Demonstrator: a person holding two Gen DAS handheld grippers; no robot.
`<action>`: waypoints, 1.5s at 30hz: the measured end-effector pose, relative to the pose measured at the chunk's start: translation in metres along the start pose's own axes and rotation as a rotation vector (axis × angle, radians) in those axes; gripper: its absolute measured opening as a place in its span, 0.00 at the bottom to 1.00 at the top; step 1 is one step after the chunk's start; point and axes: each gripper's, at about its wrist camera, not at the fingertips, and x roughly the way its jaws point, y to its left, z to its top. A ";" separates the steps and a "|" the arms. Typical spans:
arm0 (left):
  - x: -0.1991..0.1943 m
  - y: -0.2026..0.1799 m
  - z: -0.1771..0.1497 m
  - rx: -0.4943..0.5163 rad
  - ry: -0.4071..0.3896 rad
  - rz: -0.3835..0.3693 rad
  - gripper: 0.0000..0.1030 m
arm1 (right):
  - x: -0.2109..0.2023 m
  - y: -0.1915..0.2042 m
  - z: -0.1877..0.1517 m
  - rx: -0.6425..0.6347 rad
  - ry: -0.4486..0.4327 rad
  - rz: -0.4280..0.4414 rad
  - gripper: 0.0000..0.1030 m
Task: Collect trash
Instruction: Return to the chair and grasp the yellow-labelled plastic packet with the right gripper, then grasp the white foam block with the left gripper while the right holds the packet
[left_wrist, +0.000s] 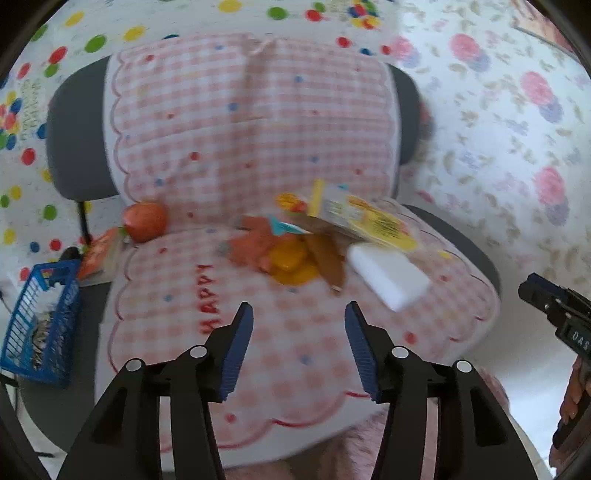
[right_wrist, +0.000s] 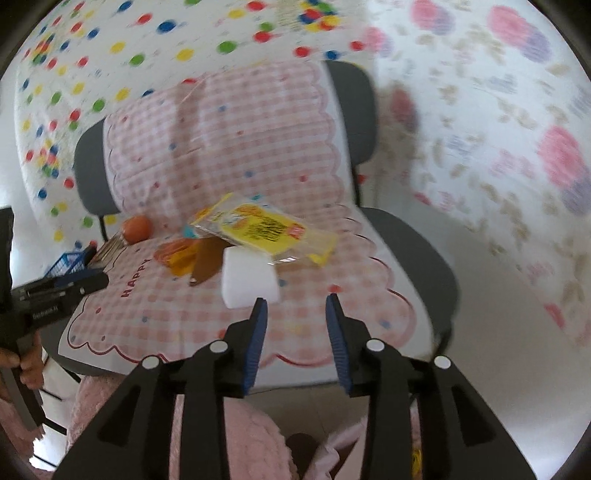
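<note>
A pile of trash lies on the chair's pink checked cushion (left_wrist: 295, 350): a yellow wrapper (left_wrist: 365, 218), orange wrappers (left_wrist: 258, 243), a brown strip (left_wrist: 328, 262) and a white foam block (left_wrist: 388, 277). My left gripper (left_wrist: 299, 314) is open and empty, hovering just short of the pile. My right gripper (right_wrist: 295, 306) is open and empty, its left fingertip close to the white block (right_wrist: 247, 277). The yellow wrapper (right_wrist: 266, 229) rests partly on that block. The right gripper's body shows at the left wrist view's right edge (left_wrist: 554, 306).
A blue plastic basket (left_wrist: 40, 321) holding scraps stands on the floor left of the chair. An orange ball (left_wrist: 146, 221) sits at the seat's back left, with an orange packet (left_wrist: 99, 254) beside it. Patterned cloths hang behind. A pink fluffy rug (right_wrist: 184, 443) lies below.
</note>
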 end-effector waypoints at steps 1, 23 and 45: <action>0.004 0.005 0.002 -0.003 0.001 0.011 0.55 | 0.007 0.004 0.003 -0.015 0.008 0.006 0.32; 0.084 0.060 0.031 -0.081 0.057 0.144 0.84 | 0.201 0.114 0.064 -0.431 0.113 -0.100 0.56; 0.078 -0.062 0.028 0.045 0.132 -0.067 0.76 | -0.005 -0.068 0.090 0.132 -0.161 -0.069 0.02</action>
